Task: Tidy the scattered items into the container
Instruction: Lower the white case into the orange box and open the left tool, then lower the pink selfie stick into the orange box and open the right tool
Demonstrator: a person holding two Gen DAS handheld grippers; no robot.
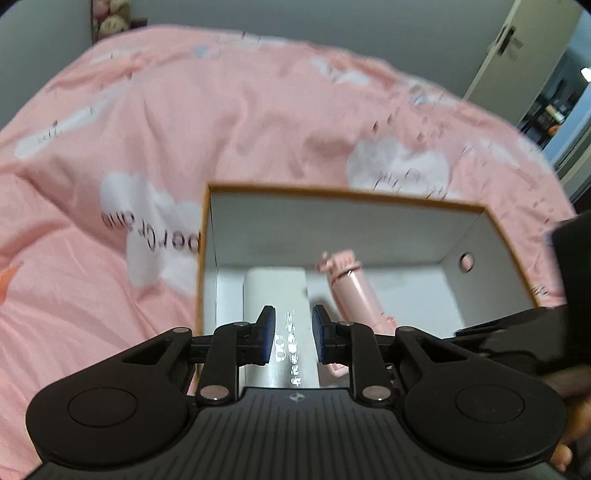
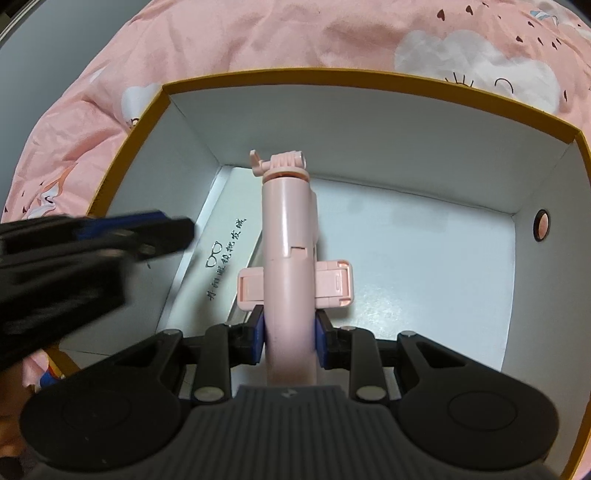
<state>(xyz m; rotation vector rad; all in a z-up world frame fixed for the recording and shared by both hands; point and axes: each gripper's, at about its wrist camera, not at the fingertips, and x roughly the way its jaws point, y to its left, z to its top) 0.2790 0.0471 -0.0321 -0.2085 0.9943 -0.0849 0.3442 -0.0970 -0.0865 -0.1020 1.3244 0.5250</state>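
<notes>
Plastic, by the look of it, makes up the pink selfie stick (image 2: 286, 236): likely light, rigid and smooth, so a grip on the round barrel could slip or roll. The thick lower handle, below the folding phone clamp (image 2: 334, 284), seems the safest place to hold; the hinged head looks fragile. The right gripper (image 2: 289, 341) pinches exactly that handle, blue pads pressed on either side, with the stick hanging over the white interior of the orange-rimmed box (image 2: 332, 75) that sits on a pink bedspread (image 2: 258, 33). A flat white case (image 2: 218, 258) with printed text already lies on the box floor. The left gripper (image 1: 293, 330) hovers above that case with its fingers narrowly apart, holding nothing
</notes>
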